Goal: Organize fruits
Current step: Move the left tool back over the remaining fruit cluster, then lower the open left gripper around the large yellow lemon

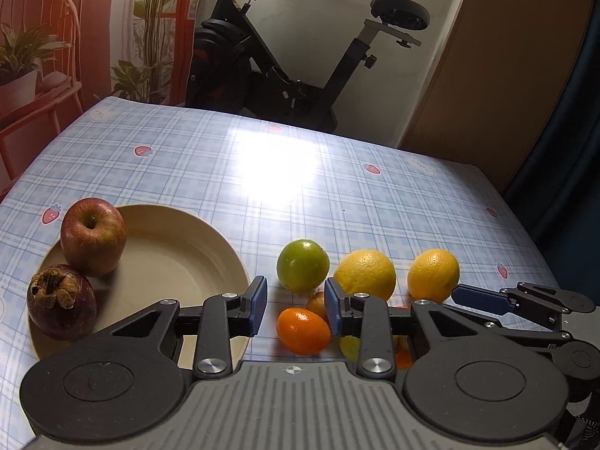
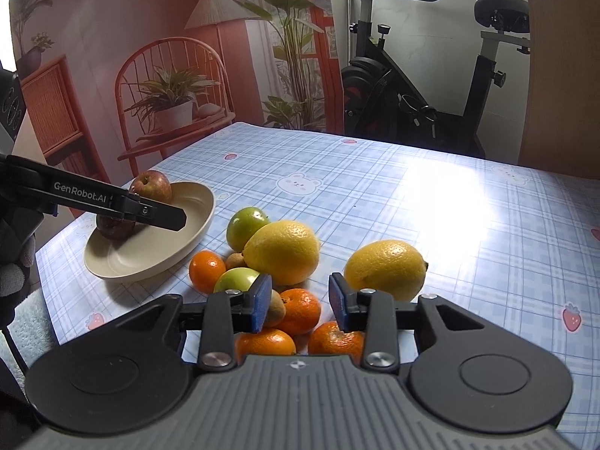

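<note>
Left wrist view: the left gripper (image 1: 296,305) has its jaws set narrowly apart and grips nothing. A small orange fruit (image 1: 303,332) lies on the table between and just under the blue pads; the right-hand pad is at its edge and the left-hand pad is clear of it. Just beyond are a green fruit (image 1: 303,264) and two lemons (image 1: 365,273), all on the checked tablecloth (image 1: 262,172). To the left is a beige plate (image 1: 180,255) carrying a red apple (image 1: 93,242) and a dark purple fruit (image 1: 62,302), the two touching.

Right wrist view: the right gripper (image 2: 300,300) also has its jaws narrowly apart over the fruit pile, with nothing clamped. A mandarin (image 2: 300,311) and a brown fruit (image 2: 275,313) show in the gap; the brown fruit is against the left-hand pad, and whether it touches cannot be told. An exercise bike (image 2: 431,93) stands behind the table.
</note>
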{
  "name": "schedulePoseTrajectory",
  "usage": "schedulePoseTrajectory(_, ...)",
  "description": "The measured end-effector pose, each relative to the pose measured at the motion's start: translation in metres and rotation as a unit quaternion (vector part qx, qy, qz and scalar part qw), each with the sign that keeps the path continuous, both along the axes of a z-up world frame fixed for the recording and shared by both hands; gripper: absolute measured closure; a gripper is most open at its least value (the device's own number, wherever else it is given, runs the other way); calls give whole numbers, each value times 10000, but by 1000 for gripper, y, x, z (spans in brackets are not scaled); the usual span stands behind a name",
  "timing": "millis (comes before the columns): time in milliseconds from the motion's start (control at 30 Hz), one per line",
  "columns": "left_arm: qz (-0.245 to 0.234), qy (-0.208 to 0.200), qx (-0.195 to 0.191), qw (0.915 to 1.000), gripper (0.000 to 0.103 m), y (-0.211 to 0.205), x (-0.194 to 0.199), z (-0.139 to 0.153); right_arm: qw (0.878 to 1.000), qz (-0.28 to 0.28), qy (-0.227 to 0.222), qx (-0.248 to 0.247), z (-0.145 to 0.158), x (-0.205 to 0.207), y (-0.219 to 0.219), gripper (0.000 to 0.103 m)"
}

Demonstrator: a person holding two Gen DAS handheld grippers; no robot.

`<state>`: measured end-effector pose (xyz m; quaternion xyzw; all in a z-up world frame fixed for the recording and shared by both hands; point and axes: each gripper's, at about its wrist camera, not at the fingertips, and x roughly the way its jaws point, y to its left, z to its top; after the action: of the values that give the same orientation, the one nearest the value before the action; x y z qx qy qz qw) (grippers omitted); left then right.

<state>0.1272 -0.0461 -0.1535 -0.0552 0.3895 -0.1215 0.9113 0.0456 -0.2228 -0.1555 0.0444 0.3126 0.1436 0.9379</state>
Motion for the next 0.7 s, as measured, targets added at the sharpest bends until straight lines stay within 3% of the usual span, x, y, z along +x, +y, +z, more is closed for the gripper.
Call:
schedulePoseTrajectory(267,-520,-130,173,9984,67,-28,38,9,9983,-522,248,-32,-11,11,-41,65)
schedulePoseTrajectory(467,-1042,108,180,9943,67,-65,69,6,9958,-572,518,488,-19,13,-61,63)
schedulePoseTrajectory(567,-1336,280,204,9904,67,-88,83,2,9948,-497,616,634,-22,17,-61,57)
schedulePoseTrajectory(700,-1426,496,139,9884,67,-102,91,-5,9934,-393,688,830,-25,23,-62,55)
